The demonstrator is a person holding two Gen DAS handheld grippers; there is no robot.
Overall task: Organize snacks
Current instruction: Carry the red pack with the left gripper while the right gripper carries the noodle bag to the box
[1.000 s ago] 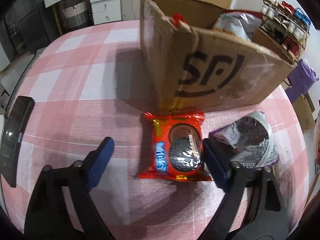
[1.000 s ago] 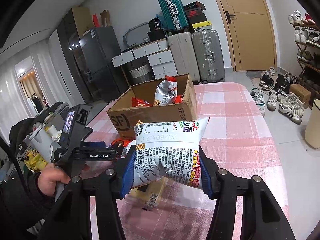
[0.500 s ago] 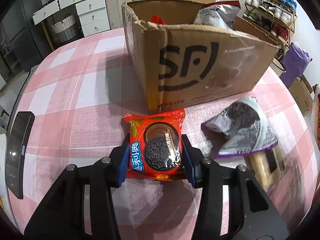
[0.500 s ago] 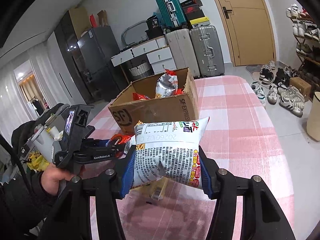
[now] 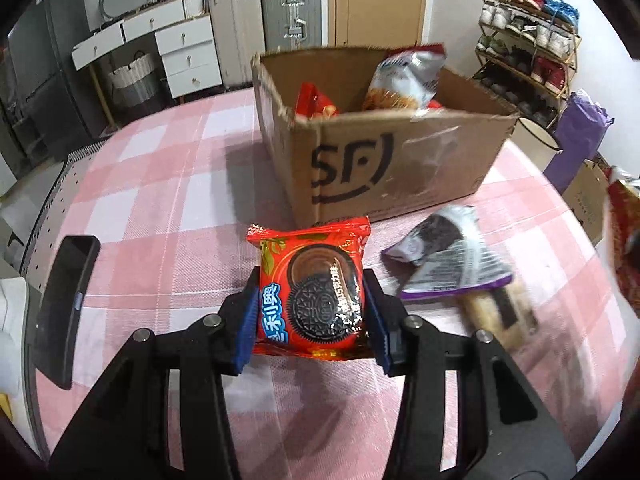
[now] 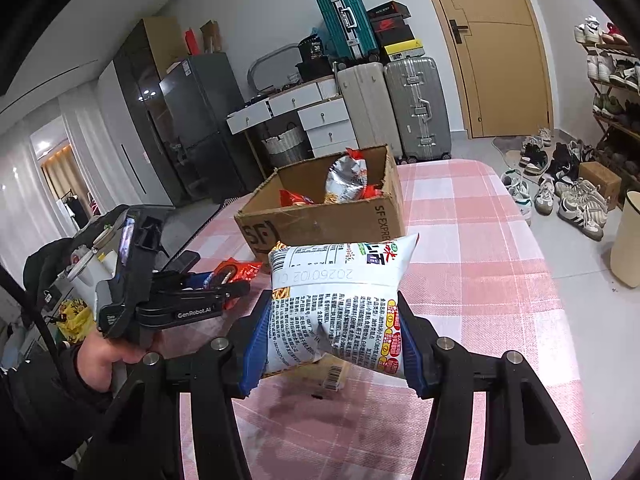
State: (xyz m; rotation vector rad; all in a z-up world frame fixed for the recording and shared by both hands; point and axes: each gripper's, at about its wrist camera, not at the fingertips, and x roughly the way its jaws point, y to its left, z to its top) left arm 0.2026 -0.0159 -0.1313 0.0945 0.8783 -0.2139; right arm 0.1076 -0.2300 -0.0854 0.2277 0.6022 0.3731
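Note:
My left gripper [image 5: 310, 312] is shut on a red Oreo pack [image 5: 312, 284] and holds it above the pink checked table, in front of the open cardboard SF box [image 5: 384, 160]. The box holds a silver snack bag [image 5: 404, 80] and a red pack [image 5: 314, 104]. My right gripper [image 6: 334, 332] is shut on a white snack bag [image 6: 340, 304], held above the table short of the box [image 6: 320, 220]. The left gripper [image 6: 224, 284] with the Oreo pack [image 6: 232, 270] shows in the right wrist view.
A purple-and-silver snack bag [image 5: 448, 252] and a yellowish packet [image 5: 496, 312] lie on the table right of the Oreo pack. A black phone [image 5: 66, 308] lies at the table's left edge. Suitcases, drawers and shoe racks stand beyond the table.
My left gripper closed on the Oreo pack and lifted it off the table. My right gripper kept its hold on the white bag and moved a little toward the box.

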